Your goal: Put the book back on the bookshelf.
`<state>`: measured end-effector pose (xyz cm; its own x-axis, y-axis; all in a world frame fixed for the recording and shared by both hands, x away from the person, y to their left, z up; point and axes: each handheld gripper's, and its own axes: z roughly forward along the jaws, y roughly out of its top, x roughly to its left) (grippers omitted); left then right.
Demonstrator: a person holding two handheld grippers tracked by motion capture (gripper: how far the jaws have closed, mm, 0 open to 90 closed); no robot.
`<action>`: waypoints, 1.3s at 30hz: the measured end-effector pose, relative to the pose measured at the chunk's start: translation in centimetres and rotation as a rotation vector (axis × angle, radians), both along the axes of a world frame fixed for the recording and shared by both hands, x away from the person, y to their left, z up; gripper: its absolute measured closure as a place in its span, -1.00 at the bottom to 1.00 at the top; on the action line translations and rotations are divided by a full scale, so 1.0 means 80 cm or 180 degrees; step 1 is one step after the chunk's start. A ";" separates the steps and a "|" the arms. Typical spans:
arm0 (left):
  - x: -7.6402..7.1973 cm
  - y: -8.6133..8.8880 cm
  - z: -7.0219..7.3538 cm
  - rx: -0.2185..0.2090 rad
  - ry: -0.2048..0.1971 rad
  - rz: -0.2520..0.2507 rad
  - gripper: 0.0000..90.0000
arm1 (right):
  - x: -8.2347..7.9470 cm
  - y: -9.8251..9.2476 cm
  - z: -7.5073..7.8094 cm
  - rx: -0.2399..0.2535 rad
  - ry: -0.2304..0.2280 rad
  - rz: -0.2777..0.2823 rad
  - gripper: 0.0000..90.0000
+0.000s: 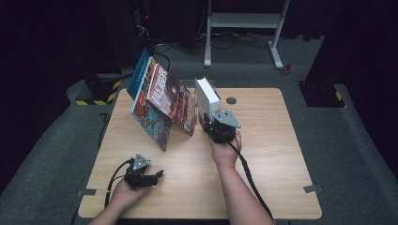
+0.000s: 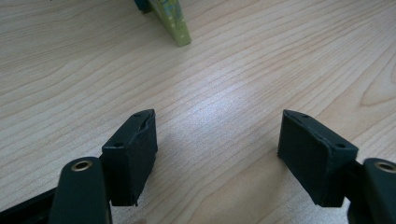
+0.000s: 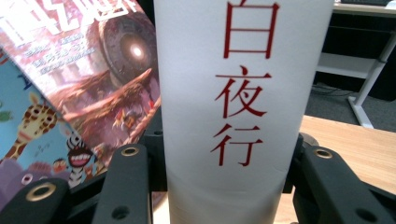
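Both grippers are matte black. The left gripper (image 1: 158,175) and the right gripper (image 1: 208,123) each carry a grey three-cornered plate on top and trail a black cable. Brass-ringed screw holes dot the jaw arms, and the forearms are unsleeved.

Over on the table (image 1: 263,154), left rear, two picture books (image 1: 162,101) leaning together, one in front of the other, tilted back. Just right of them, a thick book (image 1: 206,97) standing upright, clamped between the jaws of the right gripper (image 1: 220,124), spine facing that gripper's camera. Near the front left edge, the left gripper (image 1: 155,177) low over bare tabletop, jaws apart, well clear of the books. Behind the table, a shelf frame (image 1: 244,21) on the floor
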<state>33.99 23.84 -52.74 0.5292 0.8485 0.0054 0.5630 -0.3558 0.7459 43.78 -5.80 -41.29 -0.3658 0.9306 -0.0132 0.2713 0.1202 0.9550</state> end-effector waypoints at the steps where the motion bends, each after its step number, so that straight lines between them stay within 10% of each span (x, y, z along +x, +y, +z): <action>1: 0.000 0.000 0.000 -0.0001 0.0000 0.0001 -0.37 | 0.003 0.001 0.000 0.0006 0.0004 -0.0004 0.21; 22: 0.000 0.000 0.000 0.0012 0.0001 -0.0011 -0.36 | 0.046 0.013 -0.013 -0.0043 -0.0004 -0.0135 0.21; 39: -0.001 0.000 0.000 0.0003 0.0001 -0.0002 -0.36 | 0.037 0.011 -0.039 -0.0008 0.0002 -0.0143 0.20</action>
<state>33.94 23.86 -52.74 0.5297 0.8482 0.0058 0.5631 -0.3568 0.7454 46.75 -4.91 -44.44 -0.3237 0.9460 -0.0153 0.2771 0.1102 0.9545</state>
